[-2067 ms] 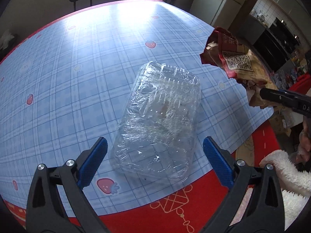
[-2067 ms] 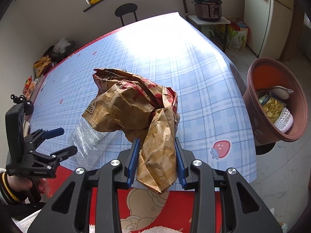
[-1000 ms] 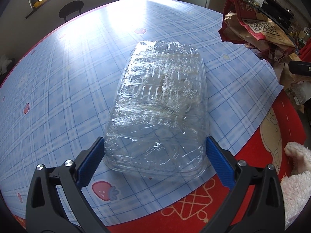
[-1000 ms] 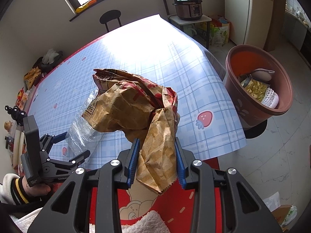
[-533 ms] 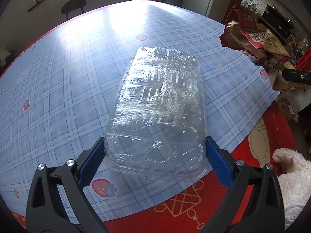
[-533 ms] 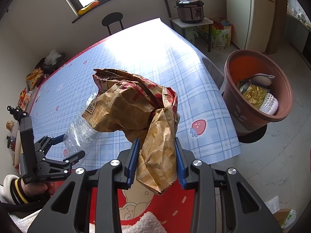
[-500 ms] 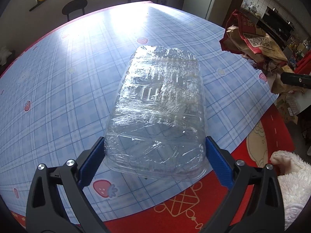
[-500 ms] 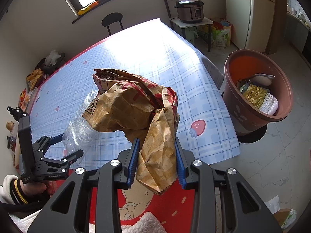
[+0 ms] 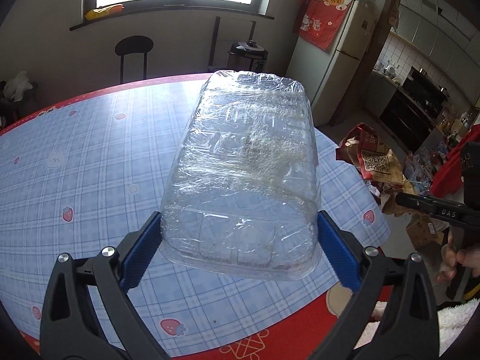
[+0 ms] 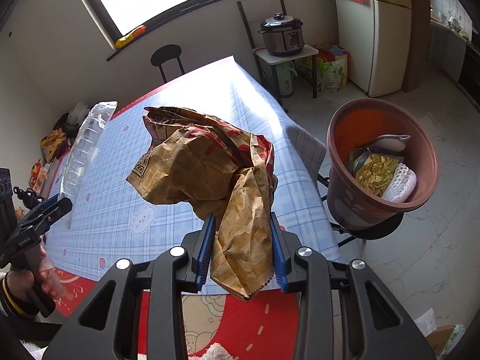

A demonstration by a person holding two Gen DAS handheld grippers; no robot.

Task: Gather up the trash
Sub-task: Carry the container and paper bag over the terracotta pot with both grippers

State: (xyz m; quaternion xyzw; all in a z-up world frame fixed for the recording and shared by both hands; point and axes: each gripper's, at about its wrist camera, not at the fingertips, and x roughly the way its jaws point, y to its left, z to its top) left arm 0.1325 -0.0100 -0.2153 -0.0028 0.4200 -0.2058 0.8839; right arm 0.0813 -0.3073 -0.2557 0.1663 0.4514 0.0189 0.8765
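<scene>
A clear plastic food tray (image 9: 246,174) wrapped in cling film is clamped by its near end in my left gripper (image 9: 238,246), lifted and tilted up off the table (image 9: 90,162). The right wrist view shows the tray (image 10: 82,144) edge-on at the left, above the left gripper (image 10: 49,207). My right gripper (image 10: 242,249) is shut on a crumpled brown and red paper bag (image 10: 210,171), held above the table's near right corner. That bag (image 9: 375,162) also shows at the right of the left wrist view. A brown bin (image 10: 381,156) with trash inside stands on the floor to the right.
The table wears a blue checked cloth over a red one (image 10: 240,324). A black stool (image 10: 166,52) stands at its far end. A pressure cooker (image 10: 280,34) sits on a small side table, with a fridge (image 10: 387,30) beyond. A hand (image 10: 45,276) grips the left tool.
The left gripper has closed on the plastic tray and raised it clear of the table, tipping its far end up. The right gripper with the bag has drifted a little toward the bin.
</scene>
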